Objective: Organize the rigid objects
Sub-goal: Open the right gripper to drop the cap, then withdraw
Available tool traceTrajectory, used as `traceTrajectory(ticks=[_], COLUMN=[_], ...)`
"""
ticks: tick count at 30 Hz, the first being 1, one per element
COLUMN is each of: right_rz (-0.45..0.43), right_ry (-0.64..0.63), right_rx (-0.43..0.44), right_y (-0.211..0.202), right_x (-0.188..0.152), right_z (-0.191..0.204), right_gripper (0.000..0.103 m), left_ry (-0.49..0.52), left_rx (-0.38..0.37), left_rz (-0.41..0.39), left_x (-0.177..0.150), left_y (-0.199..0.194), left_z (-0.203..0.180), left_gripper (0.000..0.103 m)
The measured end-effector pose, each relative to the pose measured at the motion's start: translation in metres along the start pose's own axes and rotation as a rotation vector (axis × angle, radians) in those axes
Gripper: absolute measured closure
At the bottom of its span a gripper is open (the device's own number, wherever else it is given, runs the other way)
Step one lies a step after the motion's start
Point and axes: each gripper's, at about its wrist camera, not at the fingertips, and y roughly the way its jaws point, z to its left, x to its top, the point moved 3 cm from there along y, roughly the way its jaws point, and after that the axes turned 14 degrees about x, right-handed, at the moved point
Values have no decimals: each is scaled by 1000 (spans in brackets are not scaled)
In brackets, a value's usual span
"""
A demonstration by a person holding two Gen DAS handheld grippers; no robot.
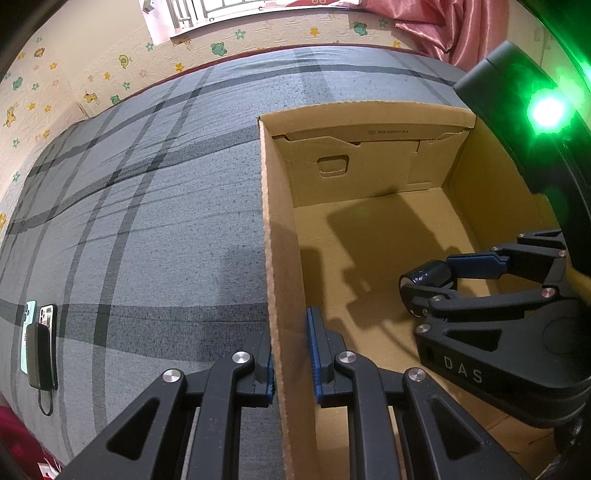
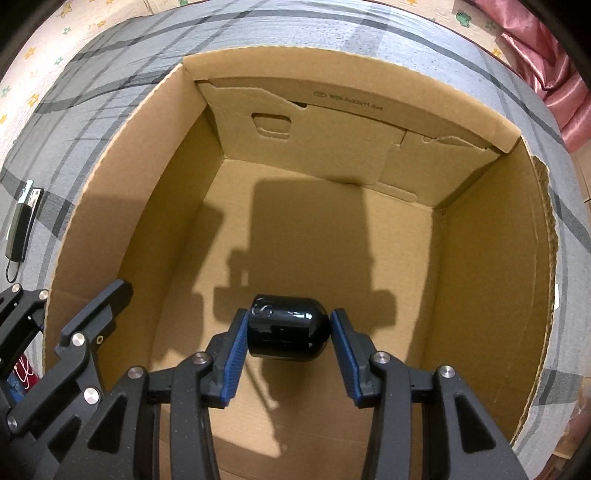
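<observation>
An open cardboard box (image 2: 122, 206) stands on a grey plaid bed. My right gripper (image 2: 288, 332) is shut on a glossy black rounded object (image 2: 288, 332) and holds it inside the box, above the floor. It also shows in the left wrist view (image 1: 430, 286), with the black object (image 1: 428, 277) between its fingers. My left gripper (image 1: 291, 354) straddles the box's left wall (image 1: 280, 266), one finger outside and one inside, pads close to the cardboard. In the right wrist view the left gripper's fingers (image 2: 96, 321) sit at the box's left wall.
Two phones and a dark power bank with a cord (image 1: 38, 347) lie on the bed far left of the box; they also show in the right wrist view (image 2: 22, 221). A pink curtain (image 1: 454, 26) hangs at the back right. A patterned wall (image 1: 74, 74) runs behind the bed.
</observation>
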Motion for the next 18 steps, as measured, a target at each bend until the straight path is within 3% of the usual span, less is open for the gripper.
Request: traceTrajectory(ticks=[5, 12, 18], right_rz=[-10, -43, -75], right_ry=[4, -13, -6], right_rx=[15, -6, -3], right_y=[-3, -15, -29], right_x=[-2, -6, -6], right_z=[-4, -3, -4], right_gripper=[55, 39, 33], left_ry=[2, 2, 3], left_rx=[2, 2, 2], left_rz=[-1, 0, 1], left_x=[0, 1, 1], left_y=[0, 0, 0], left_z=[0, 1, 1], left_gripper=[88, 88, 88])
